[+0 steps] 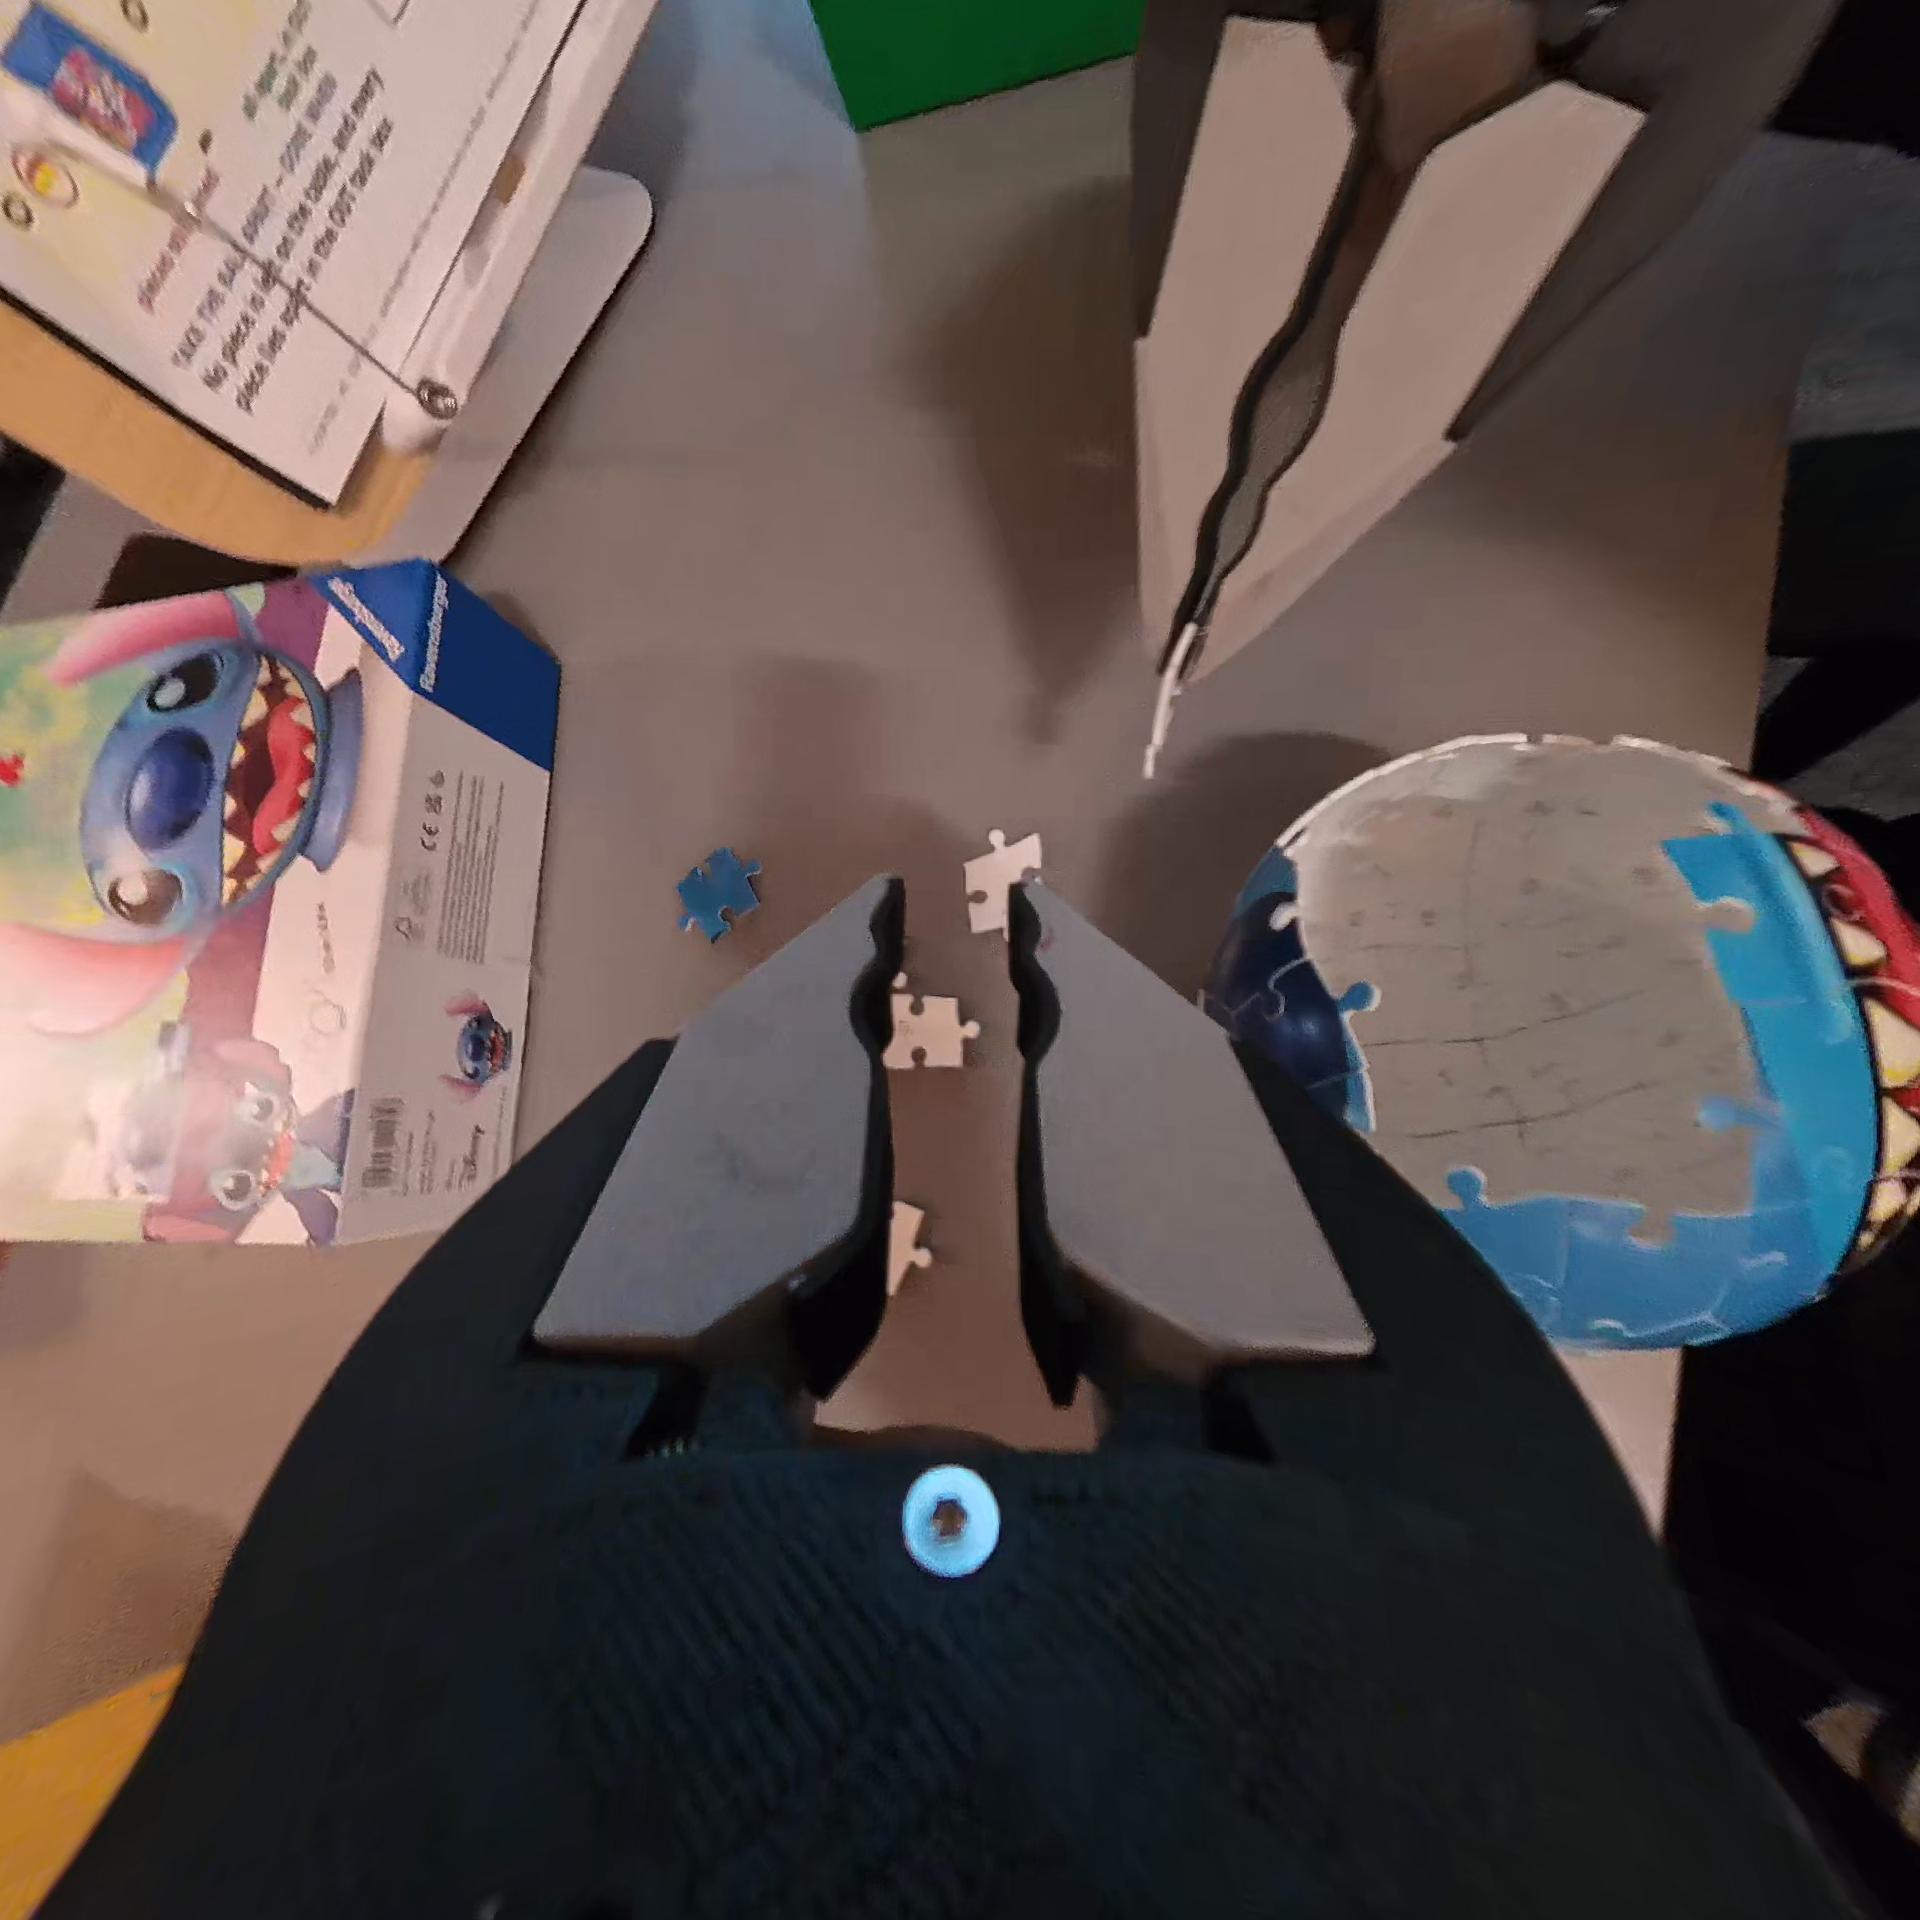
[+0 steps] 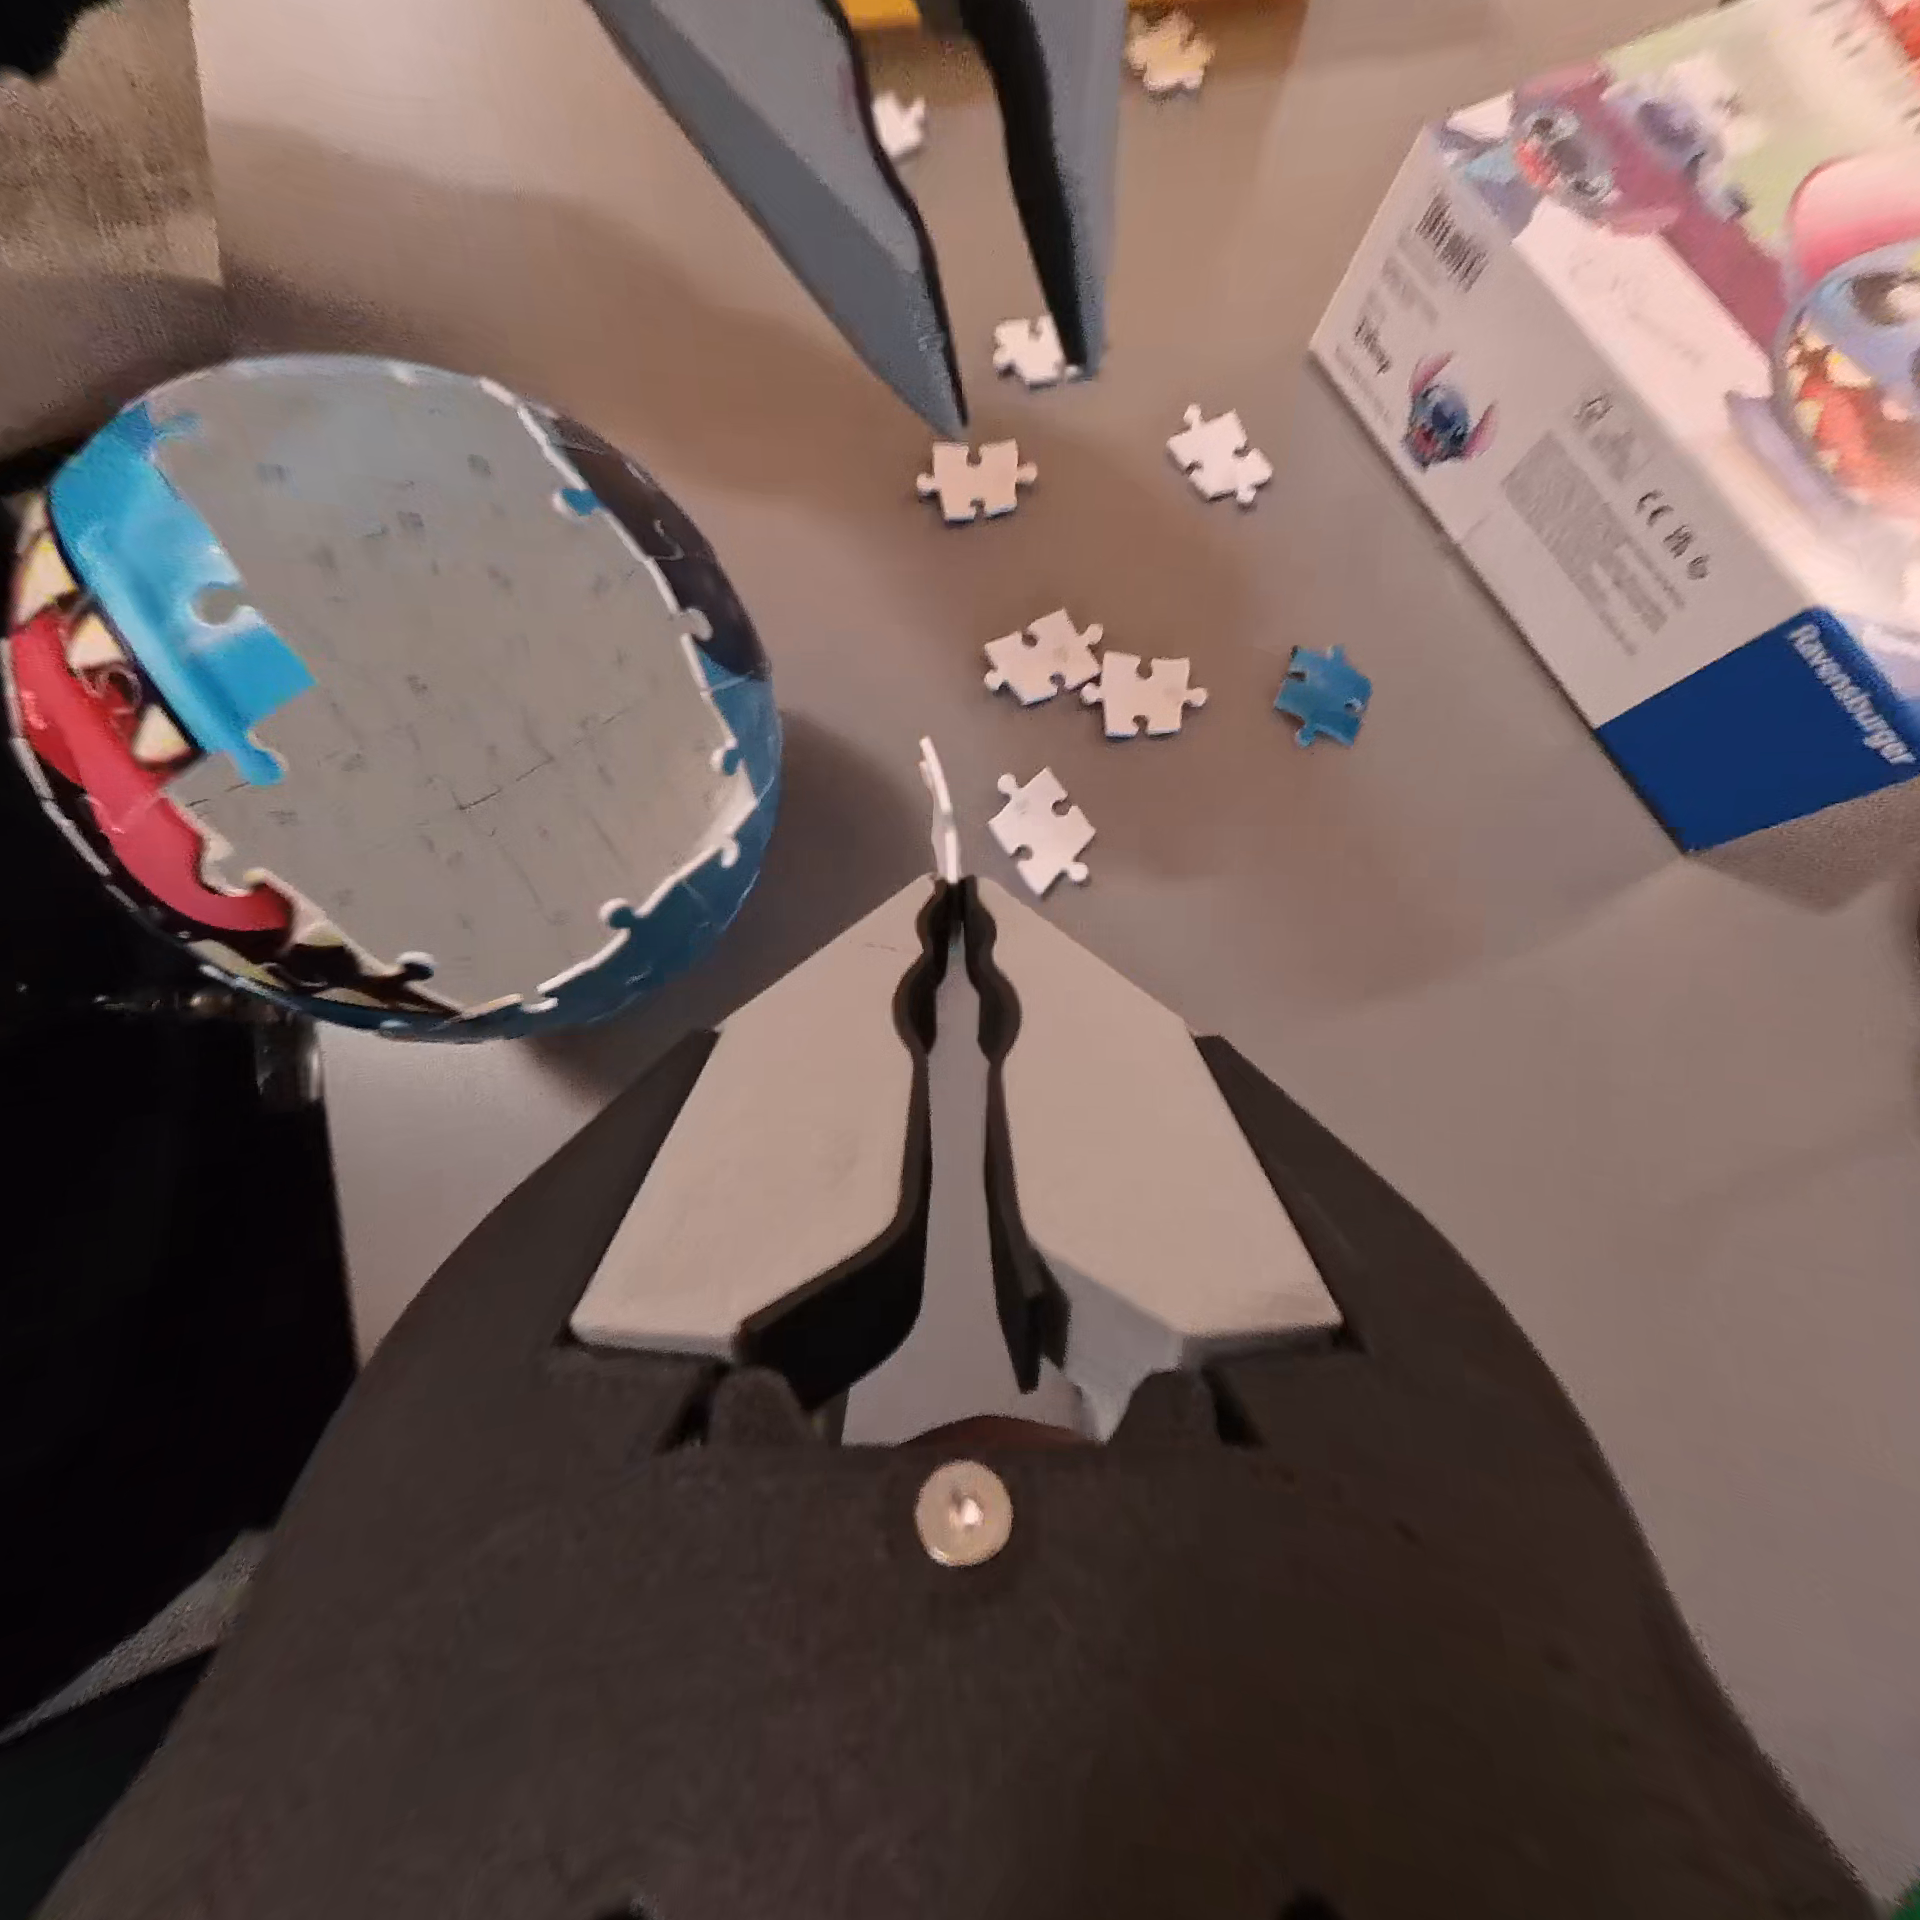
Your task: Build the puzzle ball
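Note:
The half-built puzzle ball [image 1: 1558, 1039] lies on the grey table with its open white inside facing up; it also shows in the right wrist view [image 2: 416, 675]. My left gripper [image 1: 956, 894] is open and empty above several loose white pieces [image 1: 930, 1029]. My right gripper [image 2: 951, 883] is shut on a thin white puzzle piece [image 2: 940, 800], held edge-on just right of the ball. In the left wrist view the right gripper [image 1: 1174, 665] shows at the top with that piece [image 1: 1162, 717]. A blue piece [image 1: 717, 894] lies on the table, also in the right wrist view [image 2: 1322, 694].
The puzzle box [image 1: 270, 914] lies left of the pieces and shows in the right wrist view [image 2: 1662, 468]. A printed sheet on a white stand [image 1: 312, 208] sits at the far left. Several white pieces [image 2: 1091, 675] are scattered between ball and box. One gripper's finger ends stand about 8 centimetres off the other's.

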Action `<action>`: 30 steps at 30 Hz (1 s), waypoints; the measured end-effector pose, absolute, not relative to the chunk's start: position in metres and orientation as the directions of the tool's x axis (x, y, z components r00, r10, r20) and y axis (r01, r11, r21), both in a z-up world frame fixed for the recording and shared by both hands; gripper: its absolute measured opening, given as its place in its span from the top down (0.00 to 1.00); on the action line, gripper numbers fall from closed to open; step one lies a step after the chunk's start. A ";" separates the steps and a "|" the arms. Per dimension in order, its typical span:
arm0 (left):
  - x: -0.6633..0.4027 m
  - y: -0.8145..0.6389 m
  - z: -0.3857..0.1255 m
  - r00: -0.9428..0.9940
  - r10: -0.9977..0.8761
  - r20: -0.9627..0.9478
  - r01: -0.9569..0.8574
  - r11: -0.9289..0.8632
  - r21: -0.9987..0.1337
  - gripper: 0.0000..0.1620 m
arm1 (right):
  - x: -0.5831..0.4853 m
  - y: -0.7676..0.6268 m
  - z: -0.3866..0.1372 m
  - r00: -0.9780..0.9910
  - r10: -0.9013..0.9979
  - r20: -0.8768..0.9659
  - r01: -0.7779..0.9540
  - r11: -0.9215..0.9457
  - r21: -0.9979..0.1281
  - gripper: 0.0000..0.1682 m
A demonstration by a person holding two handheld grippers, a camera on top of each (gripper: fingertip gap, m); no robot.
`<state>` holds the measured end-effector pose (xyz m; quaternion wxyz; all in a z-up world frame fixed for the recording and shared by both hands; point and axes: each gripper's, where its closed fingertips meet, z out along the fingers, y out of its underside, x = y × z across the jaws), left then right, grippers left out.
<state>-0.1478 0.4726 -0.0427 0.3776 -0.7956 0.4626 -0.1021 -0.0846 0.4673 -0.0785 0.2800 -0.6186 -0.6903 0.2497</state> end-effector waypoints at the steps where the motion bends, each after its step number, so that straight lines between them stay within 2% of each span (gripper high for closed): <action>1: -0.149 0.472 -0.044 0.562 -0.808 -0.178 -0.652 -0.301 -0.696 0.89 | -0.084 0.466 -0.077 -0.073 0.994 0.084 0.740 0.111 -0.664 1.00; 4: -0.151 0.467 -0.046 0.574 -0.801 -0.171 -0.654 -0.322 -0.685 0.88 | -0.084 0.459 -0.070 -0.066 0.994 0.092 0.779 0.109 -0.617 1.00; 11: -0.154 0.460 -0.040 0.596 -0.785 -0.168 -0.613 -0.310 -0.726 0.87 | -0.084 0.447 -0.065 -0.068 0.995 0.073 0.742 0.099 -0.662 1.00; 17: -0.125 0.452 -0.028 0.531 -0.837 -0.128 -0.609 -0.272 -0.745 0.87 | -0.096 0.446 -0.041 -0.042 0.997 -0.058 0.533 -0.027 -0.846 1.00; 21: -0.100 0.446 -0.028 0.473 -0.878 -0.078 -0.616 -0.266 -0.741 0.86 | -0.096 0.443 -0.032 -0.069 0.989 -0.132 0.420 -0.092 -0.903 1.00; 23: -0.091 0.443 -0.030 0.452 -0.891 -0.048 -0.611 -0.269 -0.745 0.91 | -0.096 0.439 -0.031 -0.090 0.976 -0.196 0.385 -0.147 -0.911 1.00; 24: -0.089 0.443 -0.031 0.447 -0.893 -0.040 -0.612 -0.273 -0.742 0.98 | -0.096 0.439 -0.031 -0.089 0.972 -0.219 0.370 -0.172 -0.913 1.00; 28: -0.093 0.443 -0.037 0.438 -0.897 -0.062 -0.661 -0.275 -0.698 1.00 | -0.090 0.443 -0.043 -0.079 0.962 -0.261 0.400 -0.210 -0.892 1.00; 30: -0.096 0.443 -0.037 0.438 -0.897 -0.058 -0.682 -0.290 -0.672 1.00 | -0.084 0.451 -0.043 -0.054 0.967 -0.248 0.402 -0.206 -0.892 0.92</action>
